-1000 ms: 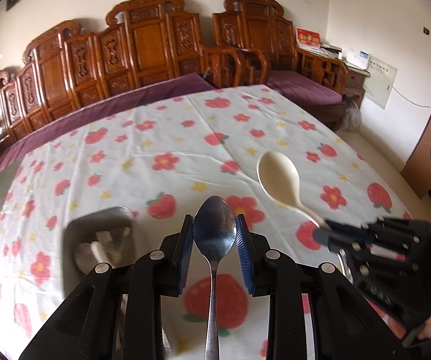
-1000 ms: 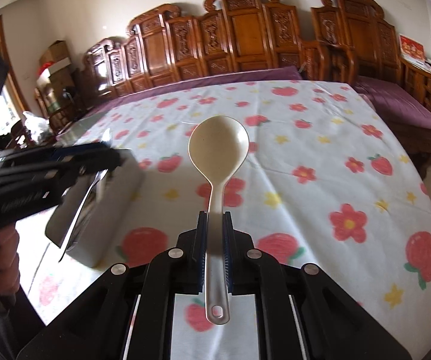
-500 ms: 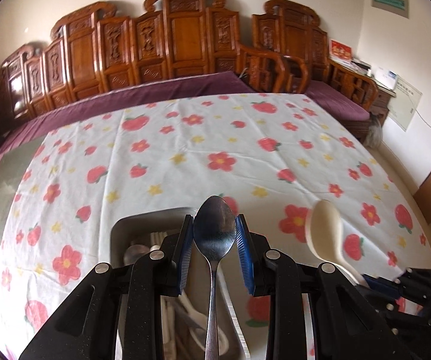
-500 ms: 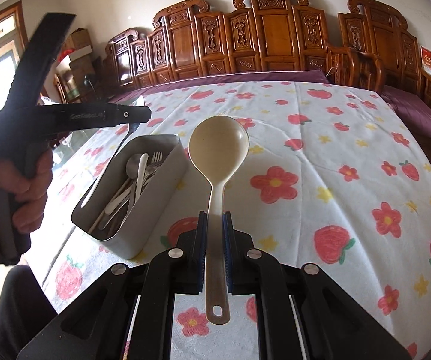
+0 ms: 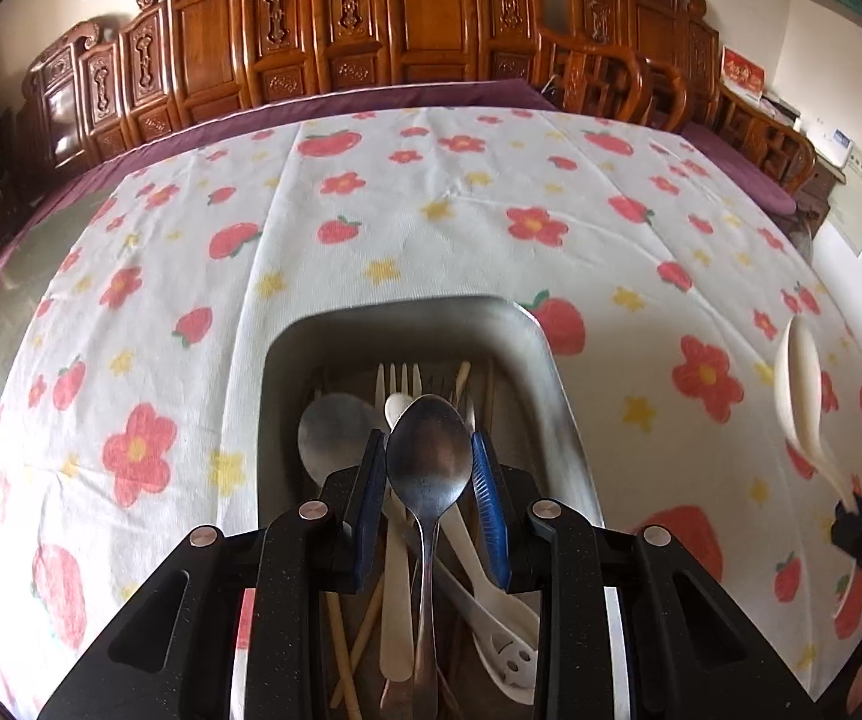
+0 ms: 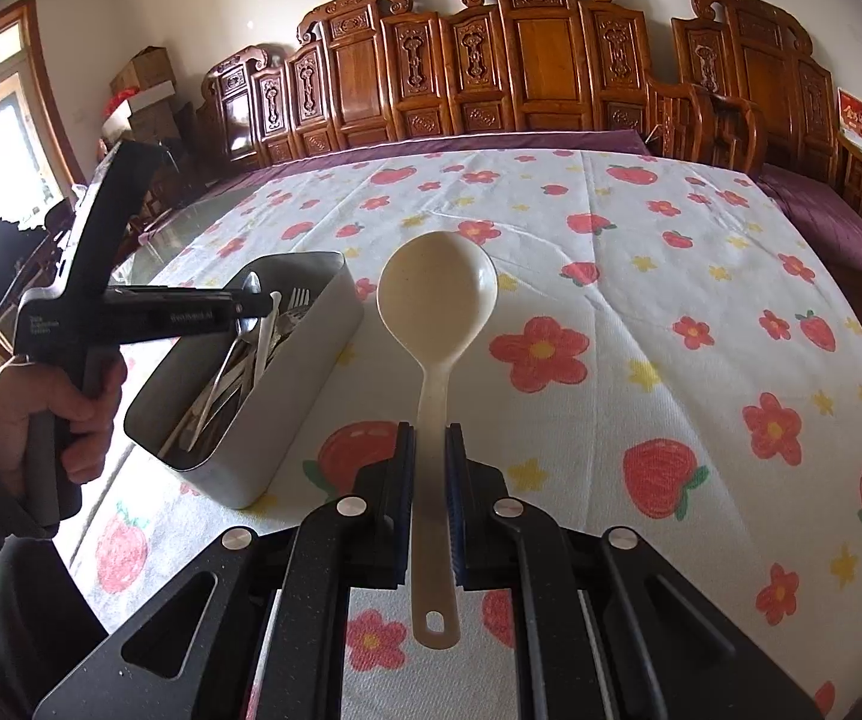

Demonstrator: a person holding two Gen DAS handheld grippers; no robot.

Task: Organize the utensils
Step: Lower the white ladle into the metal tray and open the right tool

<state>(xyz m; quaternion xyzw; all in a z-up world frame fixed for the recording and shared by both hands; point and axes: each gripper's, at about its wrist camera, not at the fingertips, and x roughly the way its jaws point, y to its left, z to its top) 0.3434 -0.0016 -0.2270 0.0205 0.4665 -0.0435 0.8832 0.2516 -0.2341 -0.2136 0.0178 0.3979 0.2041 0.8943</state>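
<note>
**Left wrist view: metal spoon held over the utensil bin**

Left wrist view: the left gripper has its blue-padded fingers closed against the bowl of a metal spoon, handle pointing back toward the camera. Directly below sits the grey utensil bin on the strawberry tablecloth, holding a white plastic fork, another metal spoon, chopsticks and a white slotted spoon. Whether the held spoon touches the pile beneath is hard to judge from this angle.

In the right wrist view, the right gripper clamps the handle of a cream ladle, bowl forward, above the cloth just right of the bin. A hand grips the left tool's handle.
</note>
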